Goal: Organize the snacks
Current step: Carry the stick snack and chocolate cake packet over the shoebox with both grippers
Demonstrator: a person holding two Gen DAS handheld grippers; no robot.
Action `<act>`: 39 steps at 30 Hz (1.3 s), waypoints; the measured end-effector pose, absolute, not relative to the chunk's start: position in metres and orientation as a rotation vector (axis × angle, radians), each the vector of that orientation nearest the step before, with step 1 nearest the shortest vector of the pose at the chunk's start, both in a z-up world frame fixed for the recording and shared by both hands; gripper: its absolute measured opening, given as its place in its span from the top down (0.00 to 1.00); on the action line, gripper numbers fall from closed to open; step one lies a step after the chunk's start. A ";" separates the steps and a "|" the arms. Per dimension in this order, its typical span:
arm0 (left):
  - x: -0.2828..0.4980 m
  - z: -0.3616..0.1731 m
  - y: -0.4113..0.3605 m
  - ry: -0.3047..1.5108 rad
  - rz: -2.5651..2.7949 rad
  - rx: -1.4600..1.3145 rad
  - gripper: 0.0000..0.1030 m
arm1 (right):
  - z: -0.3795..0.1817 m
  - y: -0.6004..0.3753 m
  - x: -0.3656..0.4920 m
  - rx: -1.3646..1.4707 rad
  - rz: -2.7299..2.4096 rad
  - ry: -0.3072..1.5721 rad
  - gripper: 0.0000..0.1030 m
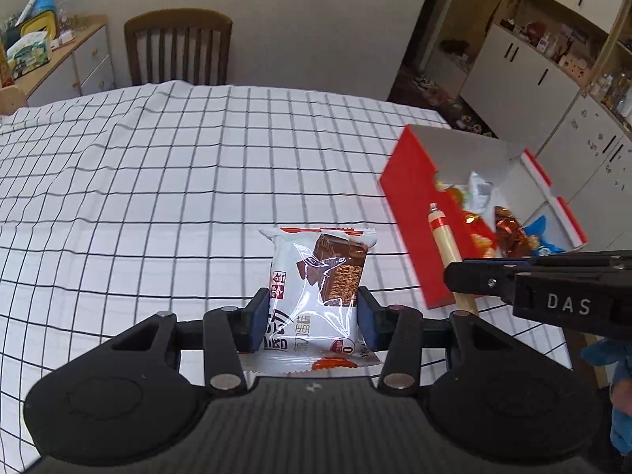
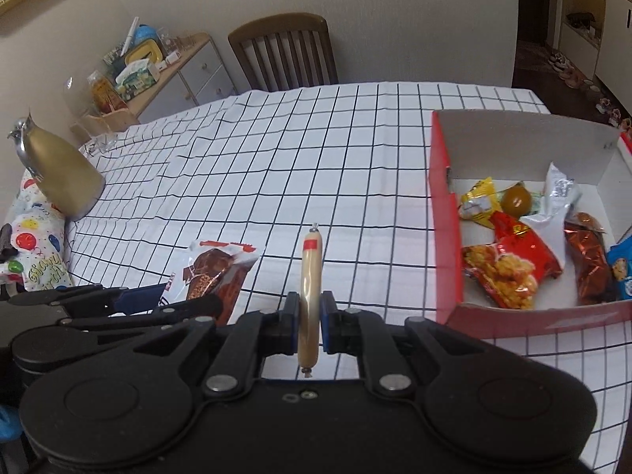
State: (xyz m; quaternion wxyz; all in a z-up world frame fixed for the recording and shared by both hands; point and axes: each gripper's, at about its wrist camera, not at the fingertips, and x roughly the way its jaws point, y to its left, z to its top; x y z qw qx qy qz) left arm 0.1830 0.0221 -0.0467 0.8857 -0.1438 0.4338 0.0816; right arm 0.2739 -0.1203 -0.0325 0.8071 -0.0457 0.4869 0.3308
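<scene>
The left claw [image 1: 314, 318] is clamped on a white wafer packet [image 1: 318, 288], which stands upright between its blue pads just above the checkered surface [image 1: 177, 181]. The right claw [image 2: 309, 322] is clamped on a thin sausage stick [image 2: 309, 292] that points away from the camera. The two claws are near each other, the left one on the left side. To the right stands an open red box [image 2: 444, 237] on the surface. Inside it lie several snacks, among them a red packet [image 2: 521, 249] and a yellow packet [image 2: 480, 197]. A wooden chair [image 2: 284, 51] stands at the far edge.
</scene>
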 end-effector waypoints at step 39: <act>0.343 -0.031 -0.141 0.902 0.067 -0.064 0.57 | -0.011 -0.310 0.378 -0.021 0.528 0.924 0.91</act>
